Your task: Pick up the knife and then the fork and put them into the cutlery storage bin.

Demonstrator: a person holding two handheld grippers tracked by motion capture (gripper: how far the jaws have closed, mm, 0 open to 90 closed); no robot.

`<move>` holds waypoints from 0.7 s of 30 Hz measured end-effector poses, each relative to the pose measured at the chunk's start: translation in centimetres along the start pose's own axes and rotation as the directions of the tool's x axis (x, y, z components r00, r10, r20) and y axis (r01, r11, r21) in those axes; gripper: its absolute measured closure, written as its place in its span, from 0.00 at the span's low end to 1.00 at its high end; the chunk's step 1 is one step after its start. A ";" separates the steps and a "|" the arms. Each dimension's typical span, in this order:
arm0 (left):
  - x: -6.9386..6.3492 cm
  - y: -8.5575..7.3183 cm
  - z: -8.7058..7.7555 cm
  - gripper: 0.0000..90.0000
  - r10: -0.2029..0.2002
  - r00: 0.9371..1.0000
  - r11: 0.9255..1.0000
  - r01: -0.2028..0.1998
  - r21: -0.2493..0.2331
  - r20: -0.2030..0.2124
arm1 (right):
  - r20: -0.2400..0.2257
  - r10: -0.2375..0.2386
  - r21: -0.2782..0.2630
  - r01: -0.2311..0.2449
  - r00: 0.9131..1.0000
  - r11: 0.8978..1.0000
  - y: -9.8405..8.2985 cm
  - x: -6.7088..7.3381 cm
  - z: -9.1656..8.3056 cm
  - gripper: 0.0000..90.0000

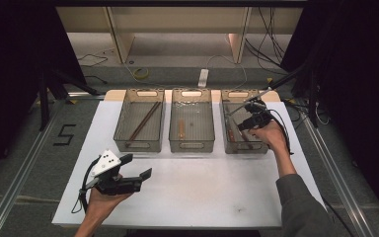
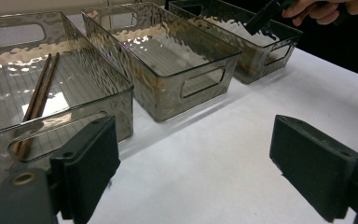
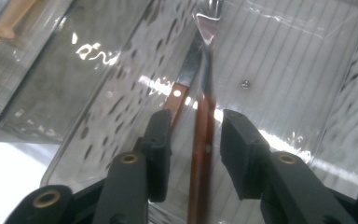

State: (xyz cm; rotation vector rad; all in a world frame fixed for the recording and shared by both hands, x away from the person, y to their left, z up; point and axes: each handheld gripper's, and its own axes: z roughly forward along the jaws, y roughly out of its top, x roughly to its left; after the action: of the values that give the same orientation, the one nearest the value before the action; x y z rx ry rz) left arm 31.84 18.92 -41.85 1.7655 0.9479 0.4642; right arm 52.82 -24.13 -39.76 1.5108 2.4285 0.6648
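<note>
In the right gripper view, a slim knife with a copper-brown handle and steel blade lies in the smoky clear plastic bin, long axis running from bottom centre up to the frame's top, blade tip uppermost (a second like utensil sits just left of it). The right gripper straddles its handle, pads parted and not pressing. At the lower left of the high view, the left gripper is spread wide over the white table.
</note>
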 end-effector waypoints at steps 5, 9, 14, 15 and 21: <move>0.0 0.0 0.0 0.16 0.002 1.000 1.000 -0.002 0.000 0.002 | -0.005 -0.005 -0.027 0.005 1.000 1.000 0.0 0.0 -0.7 0.65; 0.0 0.0 0.0 0.17 0.000 1.000 1.000 0.000 0.000 0.001 | -0.005 -0.017 -0.037 0.017 1.000 0.999 -0.2 0.2 -1.0 0.62; 0.0 0.0 0.0 0.17 -0.001 1.000 1.000 0.001 0.000 0.001 | -0.001 -0.036 -0.056 0.036 0.999 0.998 -0.4 0.7 -1.5 0.56; 0.0 0.0 0.0 0.16 0.000 1.000 1.000 0.000 0.001 0.001 | -0.001 -0.039 -0.061 0.039 0.999 0.997 -0.5 0.9 -1.6 0.55; 0.0 0.0 0.0 0.17 -0.001 1.000 1.000 0.001 0.001 0.001 | -0.007 -0.063 -0.134 0.061 0.998 0.989 -1.4 2.2 -2.9 0.48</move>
State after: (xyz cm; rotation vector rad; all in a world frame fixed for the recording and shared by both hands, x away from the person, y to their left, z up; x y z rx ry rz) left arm 31.87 18.90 -41.88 1.7665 0.9481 0.4620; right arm 49.53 -23.44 -37.80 1.3781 2.3760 0.8075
